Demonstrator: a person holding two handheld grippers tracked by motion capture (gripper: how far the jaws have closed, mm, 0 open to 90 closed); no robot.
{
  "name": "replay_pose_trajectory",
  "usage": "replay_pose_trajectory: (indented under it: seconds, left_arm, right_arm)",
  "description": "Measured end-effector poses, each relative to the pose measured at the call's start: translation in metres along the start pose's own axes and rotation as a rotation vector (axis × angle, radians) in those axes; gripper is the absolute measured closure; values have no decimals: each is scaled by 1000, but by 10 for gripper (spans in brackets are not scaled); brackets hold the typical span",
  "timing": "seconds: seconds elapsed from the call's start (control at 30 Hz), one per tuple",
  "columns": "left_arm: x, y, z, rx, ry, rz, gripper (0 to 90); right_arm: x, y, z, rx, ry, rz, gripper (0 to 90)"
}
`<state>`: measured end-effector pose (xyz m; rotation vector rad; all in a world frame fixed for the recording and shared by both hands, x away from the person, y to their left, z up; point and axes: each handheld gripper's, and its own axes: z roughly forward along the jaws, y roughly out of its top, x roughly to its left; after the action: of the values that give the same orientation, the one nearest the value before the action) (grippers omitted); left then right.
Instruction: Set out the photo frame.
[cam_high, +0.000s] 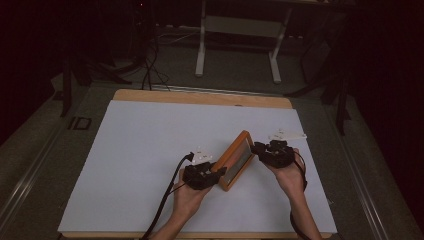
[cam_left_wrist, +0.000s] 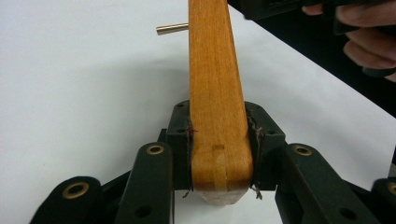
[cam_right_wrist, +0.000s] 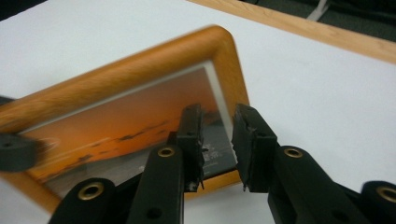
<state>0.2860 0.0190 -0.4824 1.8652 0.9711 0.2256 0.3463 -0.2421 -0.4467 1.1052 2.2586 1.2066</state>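
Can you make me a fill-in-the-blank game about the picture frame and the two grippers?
1. The left gripper is shut on the wooden edge of the ____ frame.
2. The right gripper has its jaws ____, with a gap between them.
3. The photo in the frame shows a sky coloured ____.
4. The frame is held above a ____ mat that covers the table.

Missing words: picture; open; orange; white

A dim lab: white-covered table (cam_high: 150, 150), cables (cam_high: 150, 65) on carpet, bare desk frame (cam_high: 240, 30) behind.
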Motion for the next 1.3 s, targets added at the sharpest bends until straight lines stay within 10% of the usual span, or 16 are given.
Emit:
replay_pose_trajectory:
  seconds: [0.8,1.3]
  left_arm:
    - [-14,2,4,1,-66,142,690]
    - [-15,2,8,-5,-208,285,683]
  right_arm:
    - [21,17,-23,-78,47,-82,755]
    - [18,7,-25,-40,57,-91,750]
